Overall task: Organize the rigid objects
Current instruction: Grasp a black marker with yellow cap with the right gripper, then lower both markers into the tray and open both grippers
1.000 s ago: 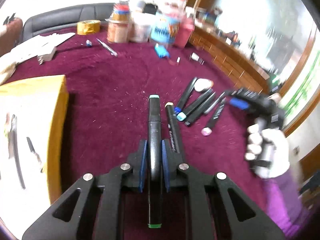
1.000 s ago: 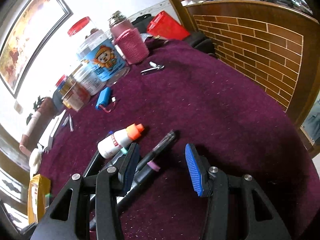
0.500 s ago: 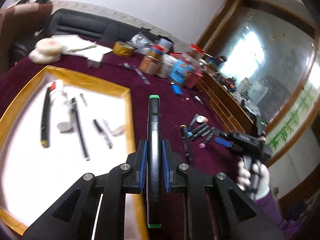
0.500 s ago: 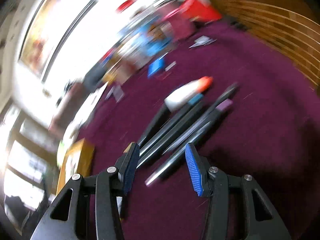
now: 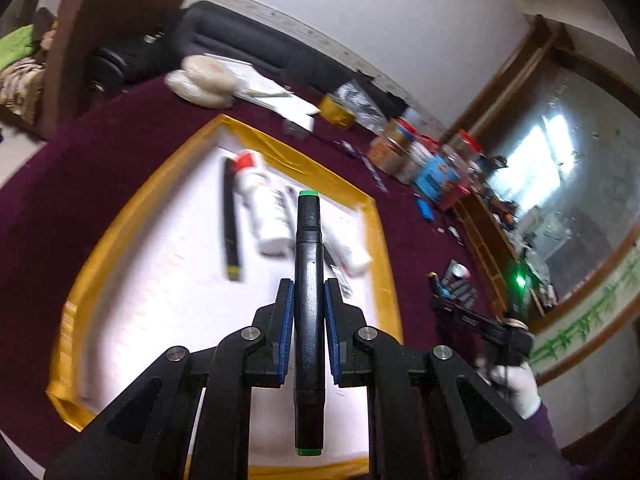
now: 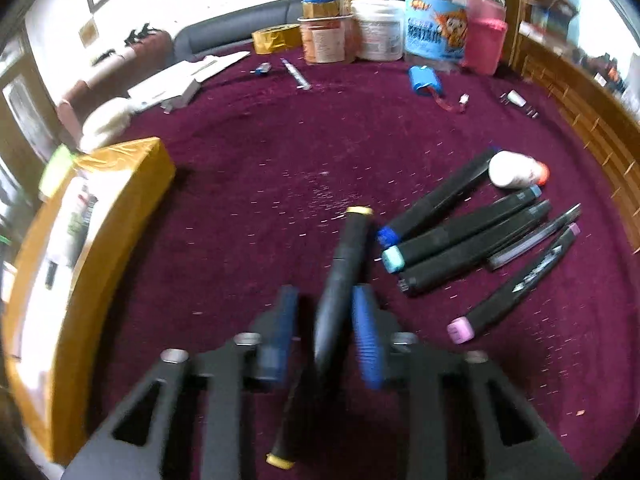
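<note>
My left gripper (image 5: 309,292) is shut on a black marker with green caps (image 5: 307,240), held over the white tray with the yellow rim (image 5: 376,220). A white bottle with a red cap (image 5: 264,208) and a black pen (image 5: 230,216) lie in the tray. My right gripper (image 6: 324,312) straddles a black marker with yellow caps (image 6: 348,248) on the maroon cloth. Its jaws are closing: the right pad meets the marker, and a gap shows at the left pad. Several more markers (image 6: 460,236) and a white bottle with an orange cap (image 6: 512,170) lie to the right.
The tray's yellow wall (image 6: 132,184) stands to the left in the right wrist view. Jars (image 6: 432,28), a gold tape roll (image 6: 276,38), a blue battery pack (image 6: 422,78) and papers (image 6: 180,80) line the back. A wooden rail (image 6: 580,100) bounds the right side.
My left gripper carried the green-capped marker from the cloth to above the tray. My right gripper swung left from the marker pile to the yellow-capped marker, and its jaws narrowed.
</note>
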